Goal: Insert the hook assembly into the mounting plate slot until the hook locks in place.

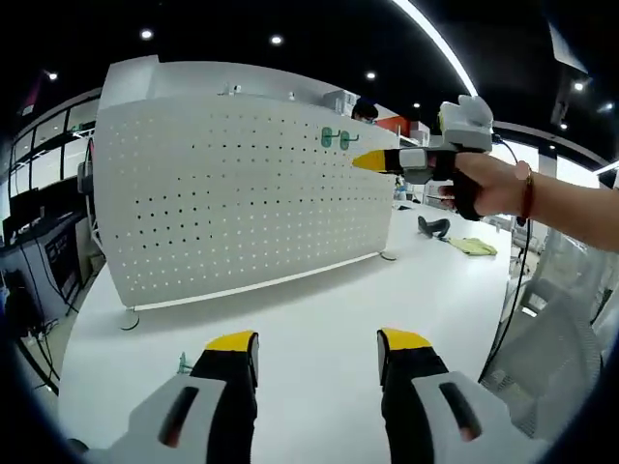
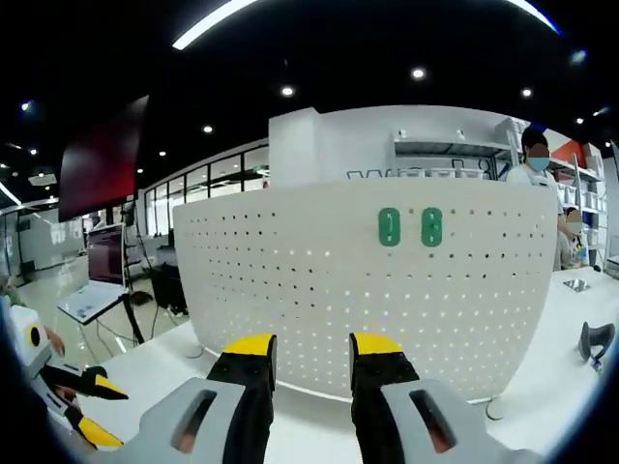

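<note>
we see the left claw (image 1: 317,356) low over the white table (image 1: 319,309), jaws spread apart with nothing between them, aimed at the white pegboard (image 1: 242,193) that stands upright on the table. in the left gripper view the right claw (image 1: 372,160) comes in from the right, held in a person's hand (image 1: 484,184) with a bracelet on the wrist, arm stretched level toward the board's upper far corner; its yellow tips look closed together, and we cannot tell if anything is pinched there. two green hooks (image 1: 338,138) sit side by side on the pegboard near its top edge, just beside that tip. a small green piece (image 1: 182,364) lies on the table next to the left claw's jaw.

the right gripper view faces the board squarely: the green hooks (image 2: 410,227) show as two oval plates high on the pegboard (image 2: 368,280), above the right claw (image 2: 313,360), whose jaws stand slightly apart here with nothing seen between them. the left claw (image 2: 92,406) shows at the lower left. we read no writing.
</note>
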A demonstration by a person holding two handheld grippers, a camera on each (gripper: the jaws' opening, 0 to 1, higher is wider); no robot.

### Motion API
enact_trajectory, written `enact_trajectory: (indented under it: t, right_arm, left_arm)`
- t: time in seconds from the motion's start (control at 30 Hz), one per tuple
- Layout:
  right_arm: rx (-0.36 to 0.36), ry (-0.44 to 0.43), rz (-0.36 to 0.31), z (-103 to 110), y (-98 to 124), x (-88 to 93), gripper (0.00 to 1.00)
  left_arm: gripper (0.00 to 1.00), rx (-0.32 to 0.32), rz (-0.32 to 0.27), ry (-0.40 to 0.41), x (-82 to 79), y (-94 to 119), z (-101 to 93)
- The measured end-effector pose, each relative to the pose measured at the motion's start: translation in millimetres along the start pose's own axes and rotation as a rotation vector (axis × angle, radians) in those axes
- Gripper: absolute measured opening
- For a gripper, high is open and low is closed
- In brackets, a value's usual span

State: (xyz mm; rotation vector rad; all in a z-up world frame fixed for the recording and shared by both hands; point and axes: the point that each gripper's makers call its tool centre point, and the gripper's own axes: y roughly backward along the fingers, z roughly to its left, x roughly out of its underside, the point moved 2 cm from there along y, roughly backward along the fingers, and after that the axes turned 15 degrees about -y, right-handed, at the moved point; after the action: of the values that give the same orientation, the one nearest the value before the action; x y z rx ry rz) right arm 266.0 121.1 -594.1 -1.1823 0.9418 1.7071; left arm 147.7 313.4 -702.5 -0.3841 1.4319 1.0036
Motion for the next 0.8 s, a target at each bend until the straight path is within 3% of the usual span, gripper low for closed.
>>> enact_trajectory:
  t: [0.27,0.53,0.8]
  right_arm:
    - [-0.061,0.029,0.013,16,9,10.6,0.37]
    - [-0.068,0.061,0.062,22,18,31.2,0.36]
    - [-0.072,0.033,0.085,24,28,47.7,0.36]
  left_arm:
    - [0.51,-0.013,0.03,-0.003,12.6,-7,14.2]
    - [0.49,-0.005,0.074,-0.005,29.4,-19,21.4]
    - [0.46,-0.017,0.104,0.006,35.9,-29,29.2]
